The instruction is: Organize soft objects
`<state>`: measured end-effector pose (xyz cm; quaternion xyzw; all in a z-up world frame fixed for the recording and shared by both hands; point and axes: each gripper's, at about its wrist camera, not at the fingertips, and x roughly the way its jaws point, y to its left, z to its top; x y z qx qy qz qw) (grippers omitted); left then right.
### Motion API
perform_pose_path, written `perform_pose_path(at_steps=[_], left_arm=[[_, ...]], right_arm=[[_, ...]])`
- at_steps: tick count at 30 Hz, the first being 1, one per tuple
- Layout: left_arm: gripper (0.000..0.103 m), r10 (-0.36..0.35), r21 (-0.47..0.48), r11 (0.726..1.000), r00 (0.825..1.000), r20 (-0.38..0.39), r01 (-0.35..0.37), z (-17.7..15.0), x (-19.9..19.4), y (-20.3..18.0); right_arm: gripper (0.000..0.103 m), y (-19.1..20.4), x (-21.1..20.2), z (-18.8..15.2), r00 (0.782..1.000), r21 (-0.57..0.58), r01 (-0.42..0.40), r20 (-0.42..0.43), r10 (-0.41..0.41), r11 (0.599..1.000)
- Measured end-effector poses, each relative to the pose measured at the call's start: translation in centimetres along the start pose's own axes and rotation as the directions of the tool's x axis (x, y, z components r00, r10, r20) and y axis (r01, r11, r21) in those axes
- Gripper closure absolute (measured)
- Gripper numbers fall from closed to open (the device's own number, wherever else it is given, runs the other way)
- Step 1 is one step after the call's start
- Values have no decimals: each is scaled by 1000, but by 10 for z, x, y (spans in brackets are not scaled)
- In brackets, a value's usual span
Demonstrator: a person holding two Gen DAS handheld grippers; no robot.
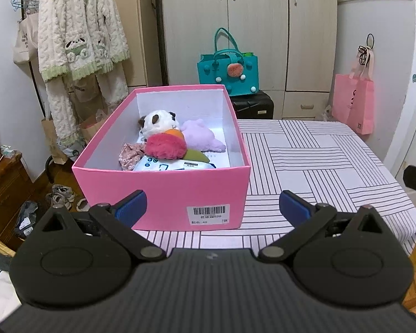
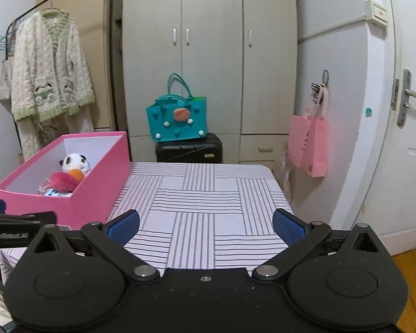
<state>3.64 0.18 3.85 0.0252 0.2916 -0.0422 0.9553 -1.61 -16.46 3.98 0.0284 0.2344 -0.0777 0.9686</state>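
**Soft things boxed, both tools empty**

The pink box (image 1: pixel 163 191) stands on the left part of the striped table (image 1: pixel 319 161), its lid off and a barcode label on the near wall. Inside lie the soft objects: a panda plush (image 1: pixel 159 122) toward the far end, a lilac plush (image 1: pixel 202 137) beside it, a red fluffy pom-pom (image 1: pixel 166 145) with orange and olive parts in front, a floral scrunchie (image 1: pixel 130 154) at the left, and a white and blue tissue pack (image 1: pixel 169 165) against the near wall. They are heaped together in the middle and nearer part; the far end of the box floor shows bare.

The left tool (image 1: pixel 212 206) hovers just short of the box's near wall, its blue pads spread wide with nothing between them. The right tool (image 2: pixel 205 223) hangs over the bare striped cloth, well to the right of the box, likewise spread wide and empty.

No soft thing is seen on the table outside the box, so the gathering step looks finished or nearly so. What remains, by this reading, is either tidying the heap inside or finding any item out of view. A tidying move would call for the left tool to rise over the near wall, come down onto one plush without snagging its neighbours, and pinch lightly, since these things squash and slip.
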Motion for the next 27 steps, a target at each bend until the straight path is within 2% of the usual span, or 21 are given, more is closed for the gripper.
perform_pose_path(at_steps=[6, 10, 27], left_arm=[[0, 5, -6, 1000, 1000, -3, -5, -1, -1, 0], [0, -15, -18, 1000, 1000, -13, 15, -1, 0, 2], [0, 4, -22, 1000, 1000, 29, -3, -1, -9, 3]], right_arm=[[0, 0, 1, -3, 1000, 15, -23, -4, 23, 1000], [0, 2, 0, -4, 999, 9, -36, 2, 36, 999], [0, 1, 2, -4, 1000, 5, -29, -4, 29, 1000]])
